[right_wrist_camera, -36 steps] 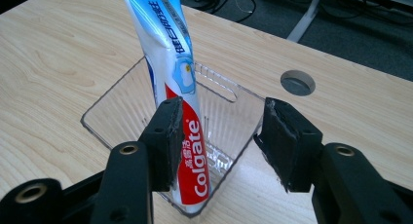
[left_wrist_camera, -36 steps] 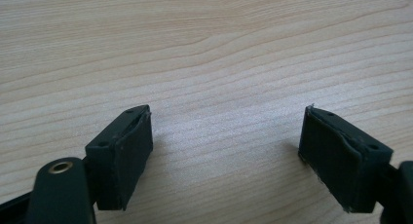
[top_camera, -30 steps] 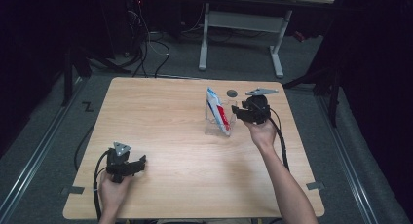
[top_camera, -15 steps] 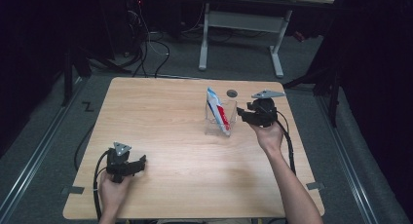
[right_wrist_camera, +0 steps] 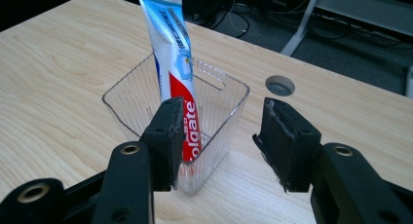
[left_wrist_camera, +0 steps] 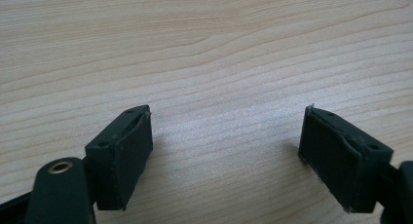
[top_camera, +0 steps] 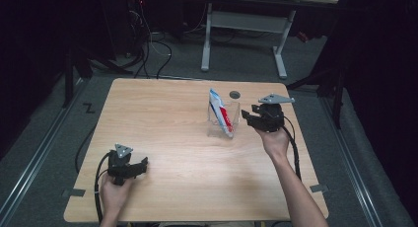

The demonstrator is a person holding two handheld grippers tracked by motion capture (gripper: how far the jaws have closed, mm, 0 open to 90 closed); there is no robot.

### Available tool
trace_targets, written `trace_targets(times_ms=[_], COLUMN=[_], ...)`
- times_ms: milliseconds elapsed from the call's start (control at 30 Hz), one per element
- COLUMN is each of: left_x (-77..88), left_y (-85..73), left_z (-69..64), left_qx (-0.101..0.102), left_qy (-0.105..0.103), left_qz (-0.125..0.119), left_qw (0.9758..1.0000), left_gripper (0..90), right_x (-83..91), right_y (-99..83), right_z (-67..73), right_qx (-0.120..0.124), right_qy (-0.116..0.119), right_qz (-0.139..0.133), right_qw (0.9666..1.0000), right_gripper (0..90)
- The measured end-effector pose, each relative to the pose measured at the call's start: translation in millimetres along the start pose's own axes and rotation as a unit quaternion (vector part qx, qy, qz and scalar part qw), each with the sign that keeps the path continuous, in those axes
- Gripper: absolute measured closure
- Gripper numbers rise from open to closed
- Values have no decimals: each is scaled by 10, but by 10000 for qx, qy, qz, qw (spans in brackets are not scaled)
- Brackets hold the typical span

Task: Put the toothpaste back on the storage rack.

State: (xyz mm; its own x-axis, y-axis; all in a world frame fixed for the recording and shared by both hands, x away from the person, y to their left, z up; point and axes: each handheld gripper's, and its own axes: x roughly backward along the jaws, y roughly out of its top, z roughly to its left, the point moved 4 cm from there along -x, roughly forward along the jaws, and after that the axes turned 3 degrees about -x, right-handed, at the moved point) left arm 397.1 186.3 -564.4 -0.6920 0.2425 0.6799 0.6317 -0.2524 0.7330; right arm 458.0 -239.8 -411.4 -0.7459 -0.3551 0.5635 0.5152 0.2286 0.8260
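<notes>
Wooden tabletop: tube stands in clear cup; right gripper, fingers released, seemingly retreating; left gripper idle, fingers released.

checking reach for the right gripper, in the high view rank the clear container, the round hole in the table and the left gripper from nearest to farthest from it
From the right gripper:
1. clear container, just to its left, with the toothpaste tube standing in it.
2. round hole, a little beyond, toward the table's far edge.
3. left gripper, far across at the near left corner.
</notes>
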Motion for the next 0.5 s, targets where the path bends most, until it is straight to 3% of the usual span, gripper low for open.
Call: trace_targets(times_ms=[500], left_x=[-2], left_y=[4], left_z=[0], left_qx=[-7], left_qy=[1], left_qz=[16], left_qw=[10000], left_gripper=[201], right_x=[93], right_y=[-185], right_z=[-56], right_qx=[-124], right_qy=[120], right_qz=[46], right_qw=[9998], right_gripper=[508])
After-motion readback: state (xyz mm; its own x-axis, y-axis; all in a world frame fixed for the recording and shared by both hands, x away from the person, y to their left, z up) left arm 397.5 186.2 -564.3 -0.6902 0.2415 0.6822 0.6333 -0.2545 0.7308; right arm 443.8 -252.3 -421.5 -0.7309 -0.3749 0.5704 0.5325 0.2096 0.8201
